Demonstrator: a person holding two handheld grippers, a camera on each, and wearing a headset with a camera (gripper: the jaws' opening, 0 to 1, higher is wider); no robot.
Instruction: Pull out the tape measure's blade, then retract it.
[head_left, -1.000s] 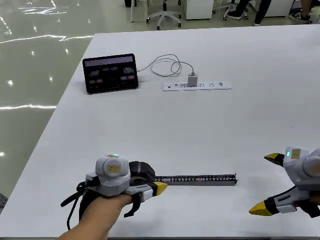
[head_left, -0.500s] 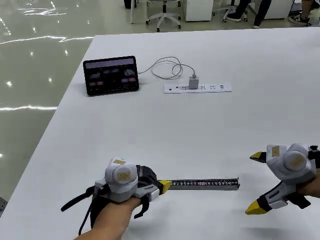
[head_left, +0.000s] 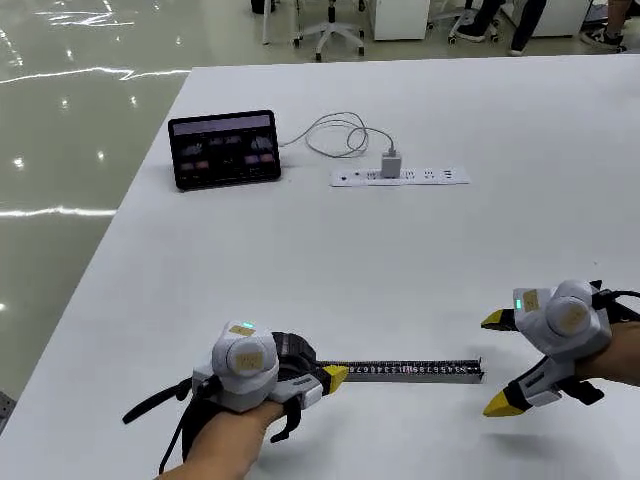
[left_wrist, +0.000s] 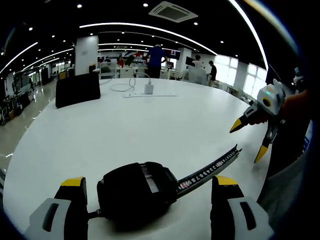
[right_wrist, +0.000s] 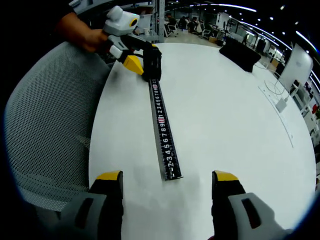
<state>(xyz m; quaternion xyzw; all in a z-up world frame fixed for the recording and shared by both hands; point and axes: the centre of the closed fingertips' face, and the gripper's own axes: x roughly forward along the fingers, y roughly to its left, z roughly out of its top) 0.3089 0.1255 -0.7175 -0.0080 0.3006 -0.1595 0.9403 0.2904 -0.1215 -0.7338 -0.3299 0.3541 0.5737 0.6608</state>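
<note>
Black tape measure case (head_left: 292, 358) at 7 o'clock on white table (head_left: 400, 260), numbered blade (head_left: 410, 371) lying flat toward 3 o'clock. Left gripper (left_wrist: 149, 182) straddles the case, aimed 3 o'clock; clamping cannot be told. Right gripper (head_left: 495, 362), jaws spread, faces 9 o'clock near the blade's tip.

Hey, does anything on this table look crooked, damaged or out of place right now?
Nothing stands out. The blade lies flat and straight on the table, running from the tape measure case between the left claw's open jaws toward the open right claw.
</note>
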